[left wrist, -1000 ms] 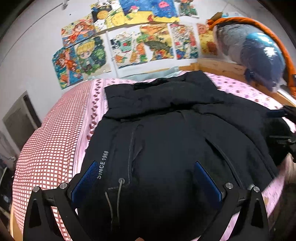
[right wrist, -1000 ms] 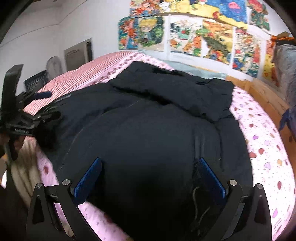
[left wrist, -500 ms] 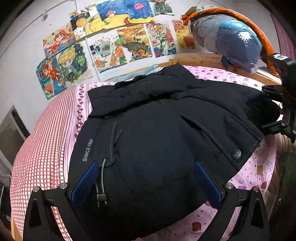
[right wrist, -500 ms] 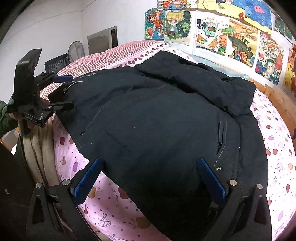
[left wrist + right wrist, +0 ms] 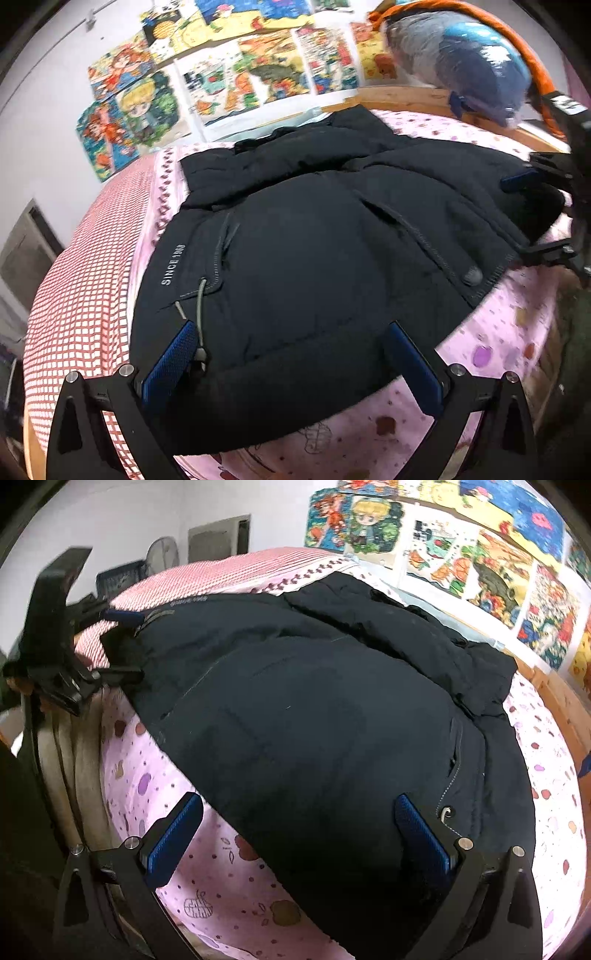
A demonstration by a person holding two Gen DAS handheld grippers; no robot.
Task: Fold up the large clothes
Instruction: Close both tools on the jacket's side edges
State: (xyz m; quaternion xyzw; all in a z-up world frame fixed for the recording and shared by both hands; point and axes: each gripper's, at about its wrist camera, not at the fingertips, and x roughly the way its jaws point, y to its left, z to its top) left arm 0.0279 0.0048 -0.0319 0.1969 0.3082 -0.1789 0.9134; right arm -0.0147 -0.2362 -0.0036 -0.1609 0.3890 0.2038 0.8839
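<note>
A pink bed (image 5: 491,343) carries a black padded jacket (image 5: 314,258), spread flat, its long axis running from the near hem, just ahead of both claws, away to the collar by the wall of cartoon posters (image 5: 236,77). The left gripper (image 5: 295,365) has its jaws wide apart, straddling the hem at the corner with the grey drawcord (image 5: 200,314); it holds nothing. The right gripper (image 5: 299,838), equally wide open and empty, sits at the opposite hem corner, beside the pocket zip (image 5: 452,775). Each claw is thus nearest its own corner. The next fold probably depends on this: the jacket lies straight ahead, hem first.
</note>
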